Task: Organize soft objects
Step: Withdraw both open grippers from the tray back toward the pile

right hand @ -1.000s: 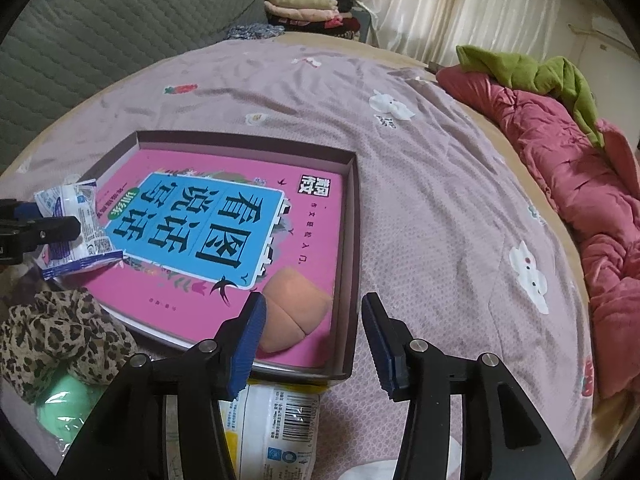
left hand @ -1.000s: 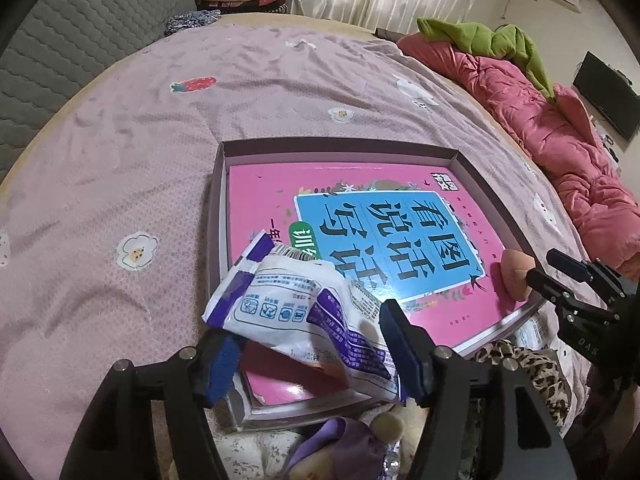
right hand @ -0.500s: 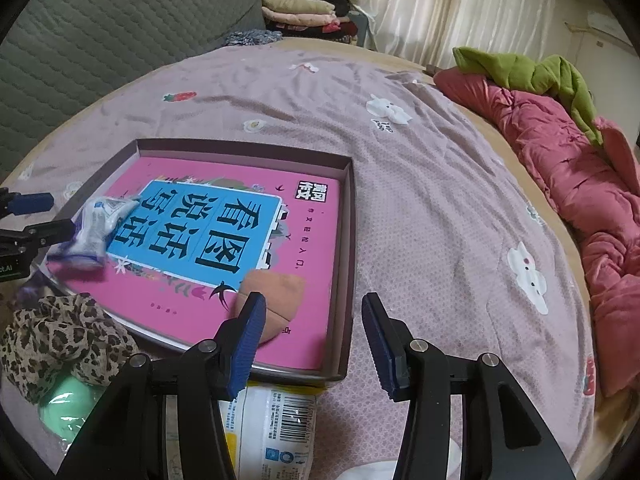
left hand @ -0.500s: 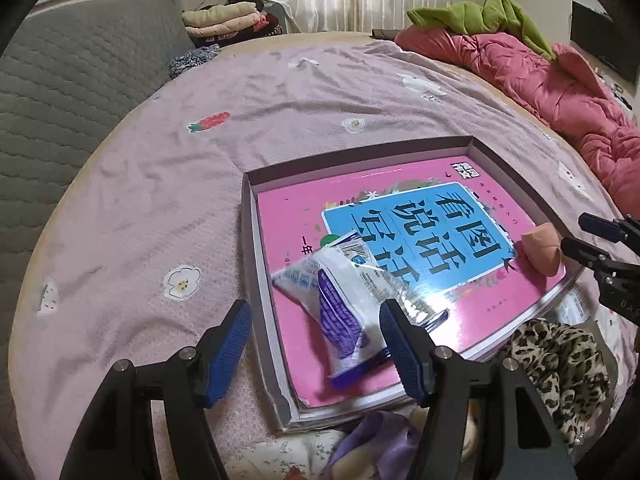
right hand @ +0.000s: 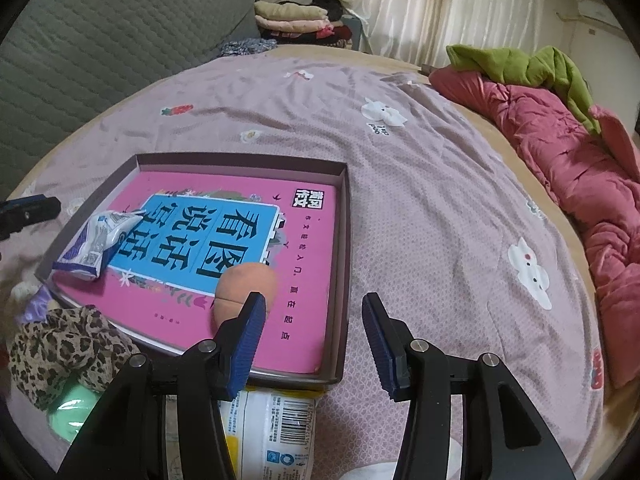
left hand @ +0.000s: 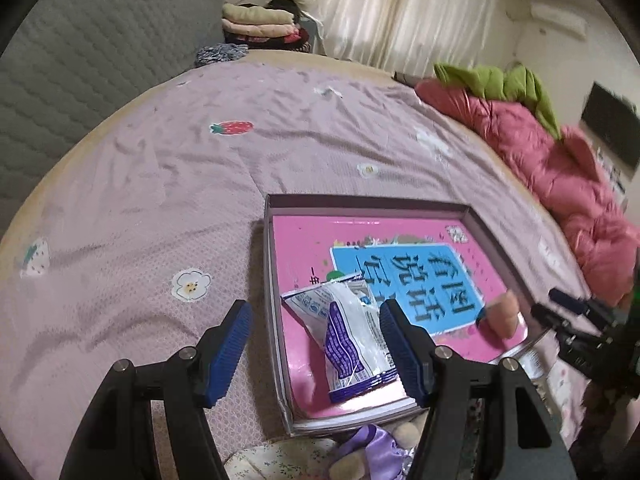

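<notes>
The white-and-purple packet [left hand: 352, 344] lies released inside the shallow box [left hand: 276, 320] on the pink book [right hand: 304, 280]. The left gripper [left hand: 316, 354] hovers spread above it; the right gripper [right hand: 312, 340] gapes empty near the peach sponge [right hand: 240, 284].

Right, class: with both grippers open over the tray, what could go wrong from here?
1. The white-and-purple packet lies loose near the tray's left wall; a nudge from the left gripper might tip it out.
2. The peach sponge sits beside the right gripper and may roll if brushed.
</notes>
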A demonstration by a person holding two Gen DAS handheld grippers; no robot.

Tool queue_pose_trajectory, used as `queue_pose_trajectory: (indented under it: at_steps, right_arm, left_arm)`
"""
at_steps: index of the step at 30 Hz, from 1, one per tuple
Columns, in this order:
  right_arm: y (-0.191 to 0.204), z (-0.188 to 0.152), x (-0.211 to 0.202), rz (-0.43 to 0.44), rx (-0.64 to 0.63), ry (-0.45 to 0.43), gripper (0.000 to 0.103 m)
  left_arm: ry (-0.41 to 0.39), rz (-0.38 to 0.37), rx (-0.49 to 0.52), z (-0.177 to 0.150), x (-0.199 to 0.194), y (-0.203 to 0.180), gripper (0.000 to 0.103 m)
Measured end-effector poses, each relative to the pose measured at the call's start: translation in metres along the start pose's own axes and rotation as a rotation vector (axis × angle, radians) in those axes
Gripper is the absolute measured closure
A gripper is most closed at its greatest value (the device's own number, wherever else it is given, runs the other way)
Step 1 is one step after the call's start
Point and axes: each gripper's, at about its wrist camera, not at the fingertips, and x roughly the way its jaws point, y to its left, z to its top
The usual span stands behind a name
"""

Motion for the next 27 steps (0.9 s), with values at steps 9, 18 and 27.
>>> queue_pose_trajectory:
  at_steps: [9, 18, 27]
  right_arm:
    - [-0.004, 0.001, -0.004, 0.017, 0.026, -0.020, 0.048]
    - [-0.010, 0.001, -0.019, 0.069, 0.070, -0.072, 0.044]
    - [-0.014, -0.005, -0.032, 0.099, 0.082, -0.101, 0.044]
  left_arm:
    - [-0.031, -0.007, -0.039, -0.002, -0.009, 0.008, 0.037]
    - [-0.066, -0.011, -0.059, -0.008, -0.025, 0.010, 0.037]
    - [-0.058, -0.010, -0.059, -0.021, -0.033, 0.004, 0.037]
